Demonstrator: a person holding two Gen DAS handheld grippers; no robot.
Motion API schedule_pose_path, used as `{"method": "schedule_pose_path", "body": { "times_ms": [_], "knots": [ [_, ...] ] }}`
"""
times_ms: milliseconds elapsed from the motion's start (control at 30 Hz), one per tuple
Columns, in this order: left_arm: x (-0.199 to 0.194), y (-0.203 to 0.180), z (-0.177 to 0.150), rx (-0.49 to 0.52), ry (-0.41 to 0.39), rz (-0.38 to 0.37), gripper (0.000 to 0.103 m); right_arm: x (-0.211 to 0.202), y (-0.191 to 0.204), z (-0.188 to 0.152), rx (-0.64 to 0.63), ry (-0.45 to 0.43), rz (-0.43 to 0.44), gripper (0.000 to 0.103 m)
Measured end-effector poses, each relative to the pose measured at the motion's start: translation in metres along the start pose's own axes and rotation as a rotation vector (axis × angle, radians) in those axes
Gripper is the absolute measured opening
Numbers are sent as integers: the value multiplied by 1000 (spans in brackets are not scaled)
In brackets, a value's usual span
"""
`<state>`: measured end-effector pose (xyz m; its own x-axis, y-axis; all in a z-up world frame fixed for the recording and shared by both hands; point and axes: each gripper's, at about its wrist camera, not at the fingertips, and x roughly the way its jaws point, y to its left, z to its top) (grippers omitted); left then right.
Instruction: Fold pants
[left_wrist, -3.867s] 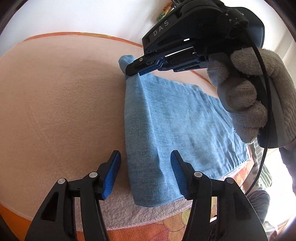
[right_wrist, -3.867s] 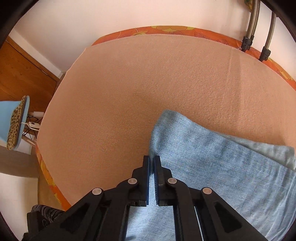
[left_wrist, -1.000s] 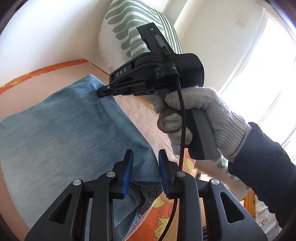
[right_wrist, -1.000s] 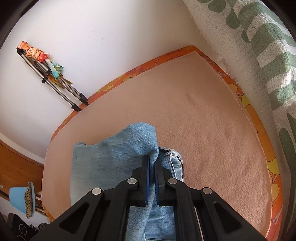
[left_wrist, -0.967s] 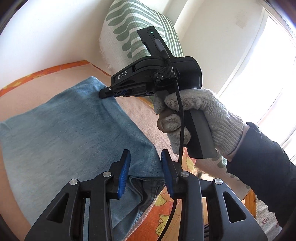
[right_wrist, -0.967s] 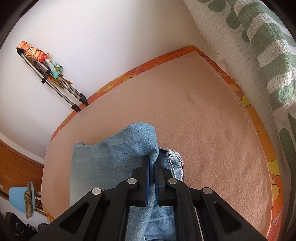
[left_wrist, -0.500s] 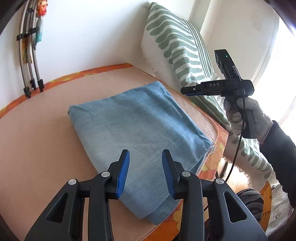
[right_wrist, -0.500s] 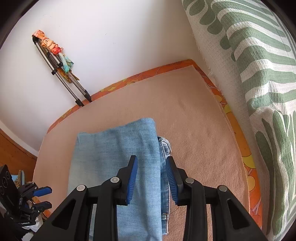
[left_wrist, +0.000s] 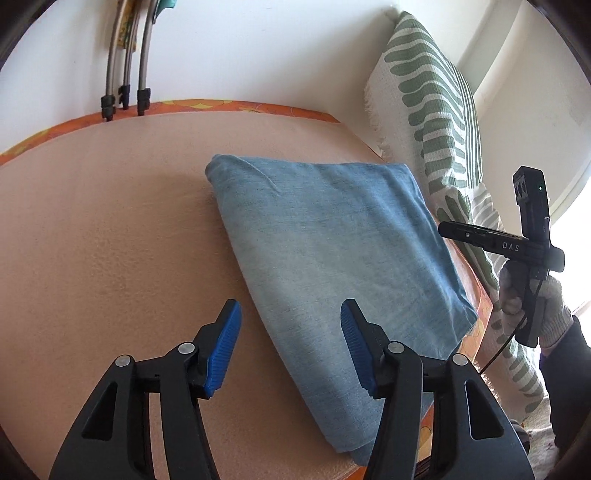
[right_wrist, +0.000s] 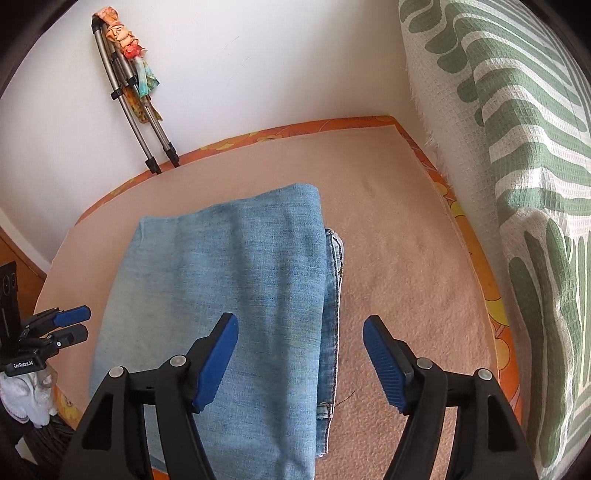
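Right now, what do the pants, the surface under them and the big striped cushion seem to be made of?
Pants: light blue denim, matte, going by the fine woven grain and the stitched seam along the lower layer.
Surface: peach fleece or terry-like blanket, soft and nubbly, over an orange patterned mattress edge.
Cushion: coarse waffle-weave cloth, probably cotton, with green stripes and a frayed fringe.

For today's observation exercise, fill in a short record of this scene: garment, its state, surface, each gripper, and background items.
garment: blue denim pants
state: folded into a flat rectangle; seamed edge pokes out under the top layer
surface: peach blanket on an orange-edged bed
left gripper: open, empty
right gripper: open, empty
background: green-patterned pillow; folded tripod against the wall
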<state>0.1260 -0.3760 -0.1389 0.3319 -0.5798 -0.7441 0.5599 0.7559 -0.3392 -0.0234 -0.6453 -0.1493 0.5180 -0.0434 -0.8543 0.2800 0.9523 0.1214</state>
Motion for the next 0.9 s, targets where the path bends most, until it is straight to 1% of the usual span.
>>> {"method": "schedule_pose_path", "body": {
  "times_ms": [167,233,367,467,533,667,767,800,867,900],
  "knots": [
    [26,14,10,-71,42,14,59,20,-11,7,9,38,0,76],
    [33,17,13,-80,49,29,59,26,-14,9,-1,48,3,76],
    [43,18,19,-90,54,28,60,37,-18,12,-2,69,27,76],
    [48,17,23,-93,47,30,60,44,-20,14,-3,77,51,80],
    [52,18,26,-103,51,20,60,47,-21,16,-13,69,62,80],
    [60,19,30,-95,56,21,60,56,-22,22,-24,75,108,81],
    [64,21,33,-89,49,23,60,67,-28,23,1,92,159,80],
    [65,21,33,-87,45,22,60,69,-30,23,19,95,181,82],
    [67,19,35,-71,39,27,60,69,-29,23,16,74,196,81],
    [68,18,35,-61,38,31,60,70,-28,23,8,71,202,77]
  ]
}}
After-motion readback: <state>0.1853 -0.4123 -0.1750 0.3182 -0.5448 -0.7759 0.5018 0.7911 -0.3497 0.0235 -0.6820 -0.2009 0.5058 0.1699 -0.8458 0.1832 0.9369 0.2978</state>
